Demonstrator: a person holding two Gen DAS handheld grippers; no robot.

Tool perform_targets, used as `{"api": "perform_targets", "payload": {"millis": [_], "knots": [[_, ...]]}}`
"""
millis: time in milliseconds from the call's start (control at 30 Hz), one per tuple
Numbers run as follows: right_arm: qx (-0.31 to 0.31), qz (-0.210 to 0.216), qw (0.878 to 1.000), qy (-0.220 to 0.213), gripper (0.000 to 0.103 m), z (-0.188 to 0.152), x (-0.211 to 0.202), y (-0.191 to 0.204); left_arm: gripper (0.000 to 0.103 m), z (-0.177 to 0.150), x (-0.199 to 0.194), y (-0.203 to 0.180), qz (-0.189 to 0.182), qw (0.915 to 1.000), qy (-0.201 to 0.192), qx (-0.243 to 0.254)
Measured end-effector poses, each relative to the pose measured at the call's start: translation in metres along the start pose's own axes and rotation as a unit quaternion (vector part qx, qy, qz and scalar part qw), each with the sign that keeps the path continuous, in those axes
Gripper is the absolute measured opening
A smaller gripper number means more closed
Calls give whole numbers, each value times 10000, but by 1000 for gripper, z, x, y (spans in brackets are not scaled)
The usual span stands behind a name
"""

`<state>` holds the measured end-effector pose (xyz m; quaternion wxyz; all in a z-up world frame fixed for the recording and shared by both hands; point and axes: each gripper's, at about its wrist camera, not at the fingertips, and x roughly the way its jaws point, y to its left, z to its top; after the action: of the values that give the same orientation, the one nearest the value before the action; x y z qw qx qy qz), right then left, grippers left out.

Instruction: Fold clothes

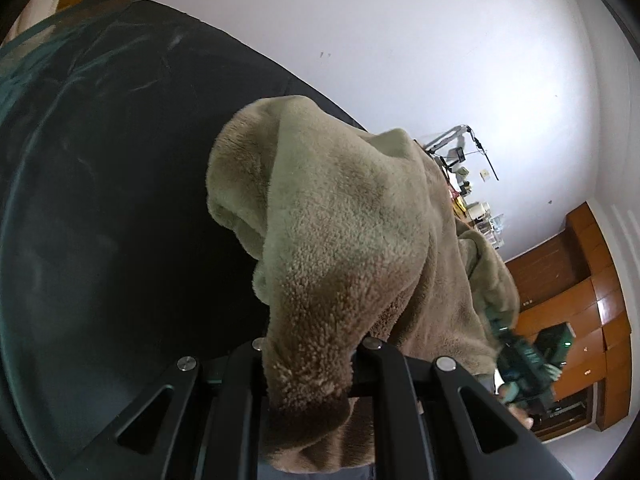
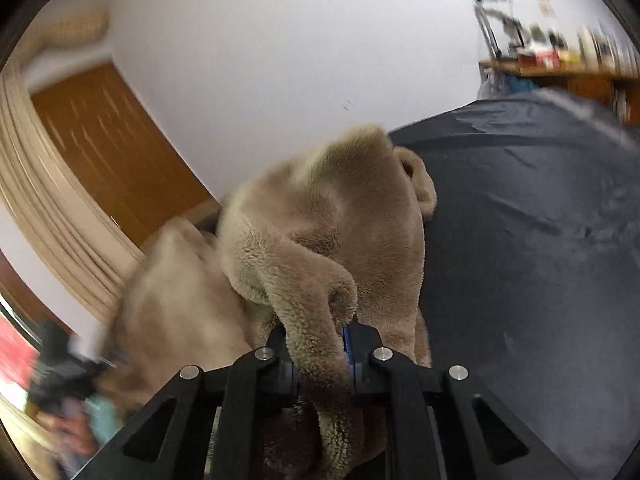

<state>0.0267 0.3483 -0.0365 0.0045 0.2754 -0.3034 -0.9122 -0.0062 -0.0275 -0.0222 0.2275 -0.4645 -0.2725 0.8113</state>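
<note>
Left wrist view: my left gripper [image 1: 310,364] is clamped on a thick bunch of the tan fleece garment [image 1: 340,220], which rises straight out from between the fingers and away from the lens. Beyond it the garment sags to the right toward my right gripper [image 1: 516,364], blurred at the far edge. The dark bed cover [image 1: 100,200] lies below and to the left.

In the right wrist view, the right gripper [image 2: 320,356] is closed on another bunched edge of the same fleece garment [image 2: 340,208], with cloth pinched between the pads. The left gripper [image 2: 68,376] shows as a smear low on the left, and the dark bed cover [image 2: 540,220] spreads to the right.

So the garment hangs between my two hands, its long axis running hand to hand, mostly lifted, though I cannot tell how much rests on the cover. Neither hand is nearer; I judge the coming move depends on keeping that span taut and laying it flat on the cover.
</note>
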Motion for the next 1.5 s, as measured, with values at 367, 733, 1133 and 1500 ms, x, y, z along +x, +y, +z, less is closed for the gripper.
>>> {"api": "perform_targets", "payload": {"millis": [367,733,1133,1500], "knots": [[134,-680,9973,-255,54,3,-6,-9,22,-6,4,7,461,9988,-25,-168],[-75,-1014,9948,-14,67,0,14,-12,66,-4,12,21,738,9968,56,-294],[-498,-768,9949,425,21,-11,53,2,15,-1,28,-8,492,9985,235,65],[1716,3772,9100,101,19,11,7,-42,9,19,-29,-21,-1972,9782,-205,-622]]}}
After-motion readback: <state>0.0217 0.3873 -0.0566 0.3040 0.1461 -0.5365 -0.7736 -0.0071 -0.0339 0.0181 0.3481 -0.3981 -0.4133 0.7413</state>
